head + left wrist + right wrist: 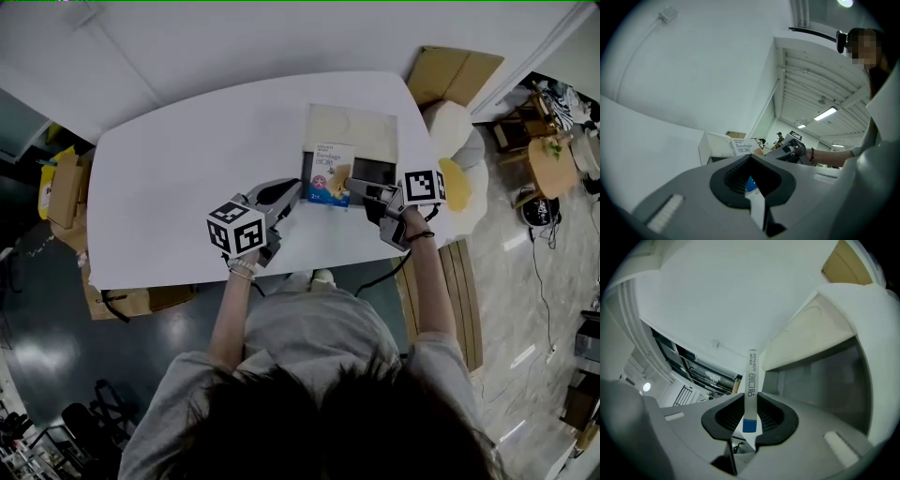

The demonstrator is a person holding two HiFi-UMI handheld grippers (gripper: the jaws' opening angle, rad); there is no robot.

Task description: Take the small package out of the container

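Observation:
The small package (326, 169), a flat white bandage box with a blue lower end, stands tilted above the white table (187, 187), just left of the open container (356, 127). My right gripper (361, 192) is shut on its lower right part. In the right gripper view the package (751, 376) runs edge-on between the right gripper's (750, 423) pads, with the container's grey inner wall (820, 376) to the right. My left gripper (296, 190) hovers by the package's lower left corner, jaws a narrow gap apart. In the left gripper view the left gripper (752, 187) faces the package (739, 147) and the right gripper (790, 149).
Cardboard boxes (66, 187) stand on the floor off the table's left end, and flat cardboard (455, 75) leans at the back right. White and yellow cushions (457, 155) crowd the table's right edge. The table's near edge runs just in front of the person's body.

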